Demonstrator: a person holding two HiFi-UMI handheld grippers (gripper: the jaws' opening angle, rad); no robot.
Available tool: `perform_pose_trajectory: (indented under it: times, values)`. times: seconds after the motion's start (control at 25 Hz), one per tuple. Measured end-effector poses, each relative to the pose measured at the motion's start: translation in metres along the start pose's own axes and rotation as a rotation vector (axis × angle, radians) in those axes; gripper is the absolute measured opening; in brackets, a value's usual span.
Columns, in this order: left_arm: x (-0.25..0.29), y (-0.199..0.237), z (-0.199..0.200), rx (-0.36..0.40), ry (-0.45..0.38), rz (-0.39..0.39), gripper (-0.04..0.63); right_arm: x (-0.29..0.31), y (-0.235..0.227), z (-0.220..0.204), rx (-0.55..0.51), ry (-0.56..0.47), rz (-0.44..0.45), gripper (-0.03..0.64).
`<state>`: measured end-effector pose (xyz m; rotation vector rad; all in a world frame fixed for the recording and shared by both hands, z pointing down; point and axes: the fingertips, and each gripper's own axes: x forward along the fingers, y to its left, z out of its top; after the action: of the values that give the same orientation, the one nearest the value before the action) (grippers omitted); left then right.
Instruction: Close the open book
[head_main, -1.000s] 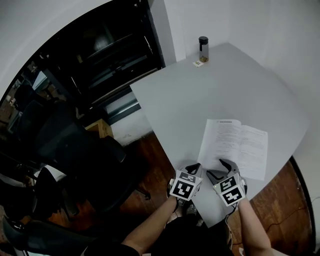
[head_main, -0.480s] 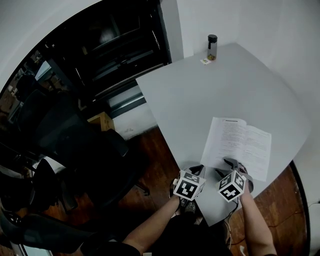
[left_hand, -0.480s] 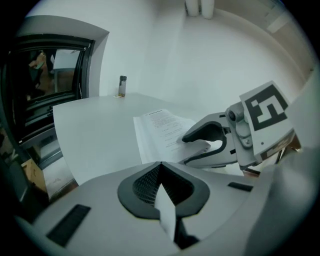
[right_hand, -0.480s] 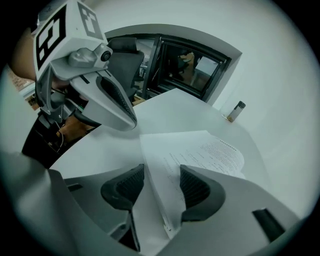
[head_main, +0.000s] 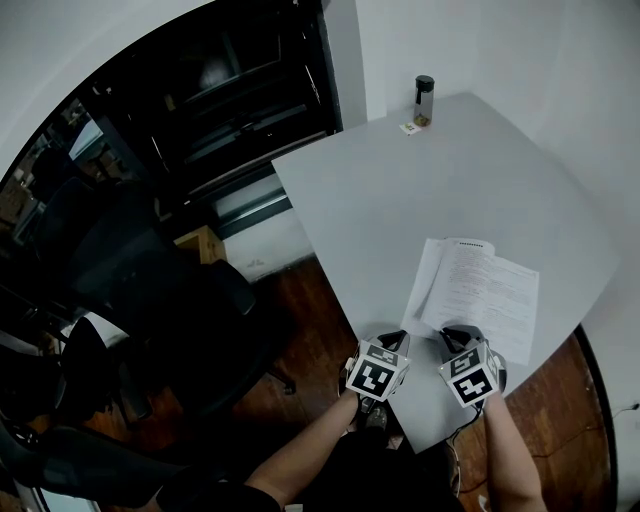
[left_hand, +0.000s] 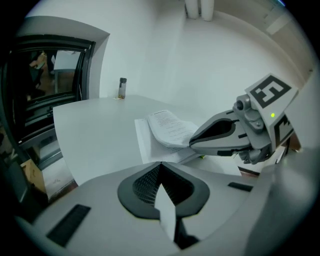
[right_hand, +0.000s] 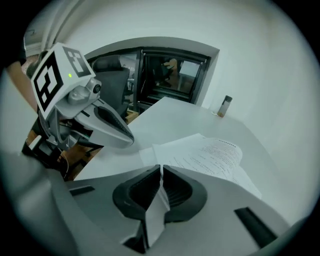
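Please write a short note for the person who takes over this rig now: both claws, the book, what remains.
Left claw: shut, empty, near the left edge of the book, not touching it.
Right claw: has just been closing, now shut on the book's left pages at their near edge.
Done: those pages are lifted and curling.
Left to do: fold them onto the right pages; book not yet closed.

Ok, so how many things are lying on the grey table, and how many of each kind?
book: 1
bottle: 1
small card beside the bottle: 1
total: 3
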<state>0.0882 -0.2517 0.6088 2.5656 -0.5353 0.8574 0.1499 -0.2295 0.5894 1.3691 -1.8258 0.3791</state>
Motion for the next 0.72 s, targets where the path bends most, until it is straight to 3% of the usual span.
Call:
perform_pose_trajectory:
  times: [0.2, 0.44, 0.72]
  values:
    - [0.002, -0.007, 0.004, 0.021, -0.004, -0.021, 0.005, -0.028, -0.017, 0.006, 0.133, -0.101, -0.082, 0.009]
    - [0.012, -0.027, 0.012, 0.064, 0.000, -0.064, 0.005, -0.076, -0.054, -0.008, 0.314, -0.213, -0.249, 0.006]
    - [0.023, -0.048, 0.019, 0.110, 0.007, -0.106, 0.005, -0.104, -0.089, -0.060, 0.495, -0.218, -0.358, 0.006]
